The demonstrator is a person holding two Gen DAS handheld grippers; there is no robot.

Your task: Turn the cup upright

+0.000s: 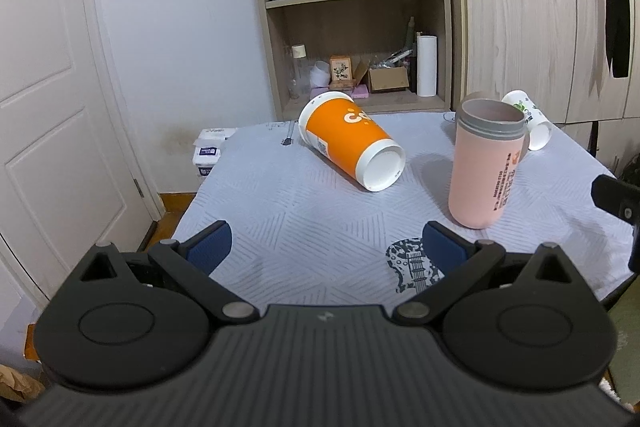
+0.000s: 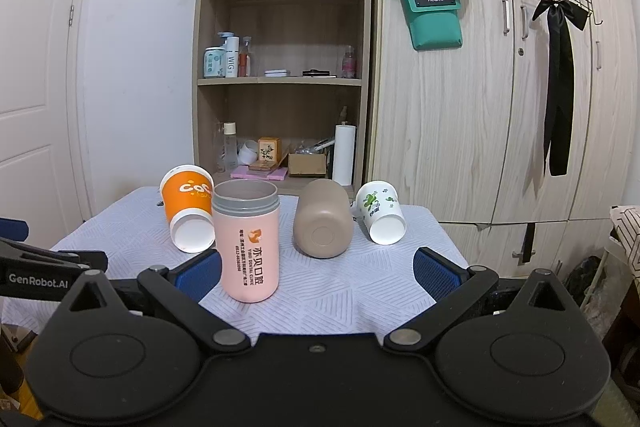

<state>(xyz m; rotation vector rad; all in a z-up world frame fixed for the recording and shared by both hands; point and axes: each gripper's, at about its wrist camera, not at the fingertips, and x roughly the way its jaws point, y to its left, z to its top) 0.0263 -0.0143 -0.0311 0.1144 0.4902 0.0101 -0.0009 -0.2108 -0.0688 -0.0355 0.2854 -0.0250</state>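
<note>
Left wrist view: pink tumbler hides brown cup (white mug half-hidden).

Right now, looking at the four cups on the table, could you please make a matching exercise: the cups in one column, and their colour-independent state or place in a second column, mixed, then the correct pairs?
Column 1
1. pink cup
2. orange paper cup
3. brown cup
4. white cup with green print

Column 2
A. lying on its side, farthest right
B. standing upright, mouth up
C. lying on its side, farthest left
D. lying on its side, its base toward the right wrist camera, between the pink and white cups

Pairs: 1-B, 2-C, 3-D, 4-A
</note>
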